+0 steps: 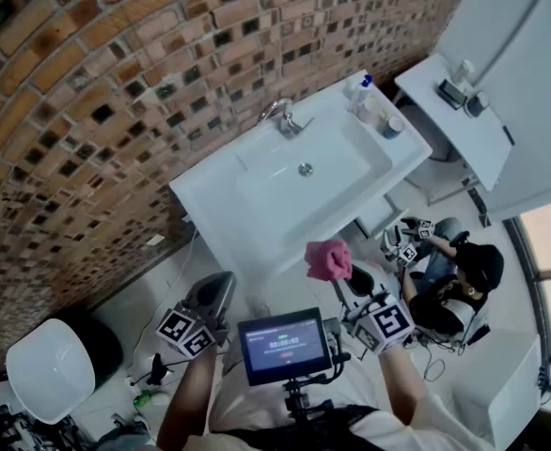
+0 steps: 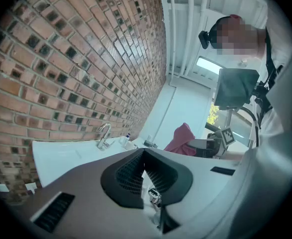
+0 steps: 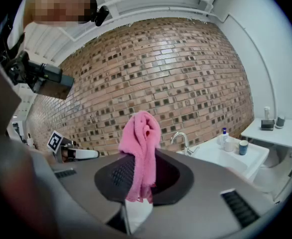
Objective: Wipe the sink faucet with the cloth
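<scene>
In the head view the faucet stands well up-frame from the right gripper, whose fingers clench the pink cloth, while the left gripper is pressed closed on nothing.

Premises identified as a bathroom, in the upper half of the head view. A white rectangular sink with a centre drain is mounted against a wall of brown brick-pattern tiles, with a chrome faucet at its back edge. A blue-capped pump bottle and a small blue cup stand at the sink's upper right corner. A white shelf with small items lies just beyond, at upper right. The floor is pale and hard, with cables at lower left. A window shows at the right edge
</scene>
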Demonstrator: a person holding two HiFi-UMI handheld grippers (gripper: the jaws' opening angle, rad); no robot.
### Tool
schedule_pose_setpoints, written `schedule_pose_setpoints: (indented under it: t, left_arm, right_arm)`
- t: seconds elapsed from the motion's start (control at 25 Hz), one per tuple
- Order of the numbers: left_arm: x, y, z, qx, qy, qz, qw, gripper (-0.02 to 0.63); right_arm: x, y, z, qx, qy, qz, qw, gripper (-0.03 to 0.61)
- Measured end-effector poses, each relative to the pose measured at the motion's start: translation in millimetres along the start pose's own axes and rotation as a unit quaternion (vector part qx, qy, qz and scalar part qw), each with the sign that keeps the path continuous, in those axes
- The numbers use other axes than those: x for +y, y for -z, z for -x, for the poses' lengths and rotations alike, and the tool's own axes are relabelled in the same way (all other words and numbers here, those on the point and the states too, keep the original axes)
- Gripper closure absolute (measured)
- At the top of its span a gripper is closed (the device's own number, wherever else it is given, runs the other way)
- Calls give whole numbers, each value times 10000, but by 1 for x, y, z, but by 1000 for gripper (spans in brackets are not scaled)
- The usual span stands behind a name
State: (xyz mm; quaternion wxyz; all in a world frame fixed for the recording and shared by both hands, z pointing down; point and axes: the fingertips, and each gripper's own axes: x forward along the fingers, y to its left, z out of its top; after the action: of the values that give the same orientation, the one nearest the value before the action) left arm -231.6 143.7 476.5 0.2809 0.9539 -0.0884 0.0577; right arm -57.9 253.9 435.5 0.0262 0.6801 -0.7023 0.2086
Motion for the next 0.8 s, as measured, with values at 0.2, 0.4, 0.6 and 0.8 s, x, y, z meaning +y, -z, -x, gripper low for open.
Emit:
schedule_pose_setpoints:
  t: [0.2, 0.4, 0.6, 0.8]
  left_arm:
    - [26, -15, -10, 119, 175, -5, 9998, 620]
    - [46, -28, -18, 228, 439, -38, 9988, 620]
    - [79, -38, -26, 251, 647, -125, 9975, 620]
    - [98, -51, -32, 282, 829, -198, 9960, 620]
  right_arm:
    - [4, -10, -30, -29, 100, 37, 9999, 506]
    - [8, -18, -50, -79, 331, 9, 9994, 506]
    - [13, -17, -66, -76, 571, 20, 9983, 506]
    - [13, -16, -76, 52, 811, 71, 9967, 506]
